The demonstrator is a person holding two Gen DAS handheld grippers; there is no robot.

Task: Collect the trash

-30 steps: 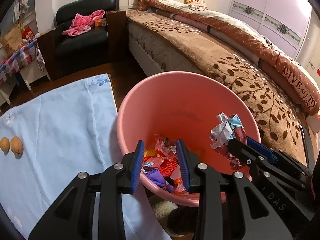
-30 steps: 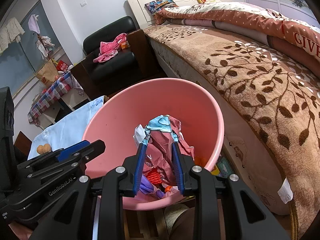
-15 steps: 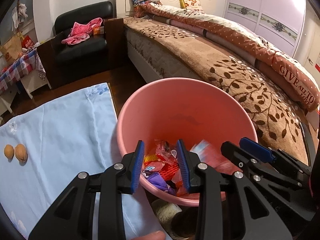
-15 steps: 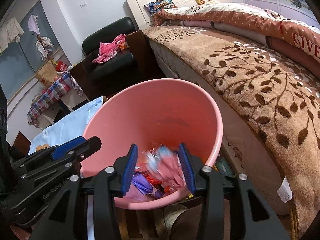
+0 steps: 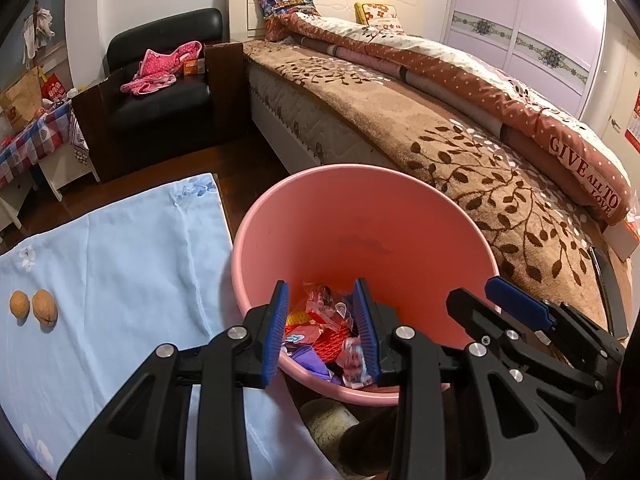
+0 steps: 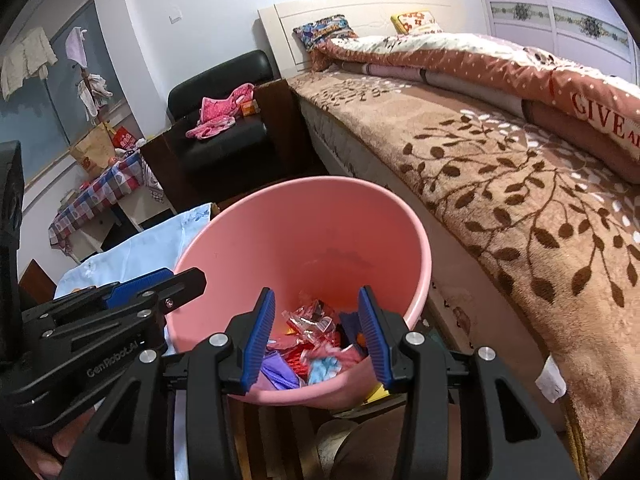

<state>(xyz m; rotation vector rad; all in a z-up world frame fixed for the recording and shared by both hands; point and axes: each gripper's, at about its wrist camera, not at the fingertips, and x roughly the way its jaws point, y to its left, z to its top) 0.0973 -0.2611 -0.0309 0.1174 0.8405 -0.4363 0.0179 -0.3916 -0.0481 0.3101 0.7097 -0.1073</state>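
Note:
A pink bucket (image 5: 360, 172) (image 6: 304, 184) stands between the blue-clothed table and the bed, with several crumpled wrappers (image 5: 324, 328) (image 6: 316, 336) at its bottom. A pink and blue crumpled wrapper (image 6: 326, 364) lies on top of that pile. My right gripper (image 6: 316, 292) (image 5: 474, 290) hangs open over the bucket's near rim with nothing between its fingers. Beside it, my left gripper (image 5: 321, 286) (image 6: 184, 276) is also open and empty, above the bucket's near left rim.
Two walnuts (image 5: 34, 306) lie on the light blue cloth (image 5: 120, 260) left of the bucket. A bed with a brown leaf blanket (image 5: 440, 140) runs along the right, and a dark phone (image 5: 608, 288) rests on it. A black armchair (image 5: 160, 92) stands behind.
My right gripper opened and the crumpled wrapper it held dropped into the bucket. The left gripper stayed open and in place.

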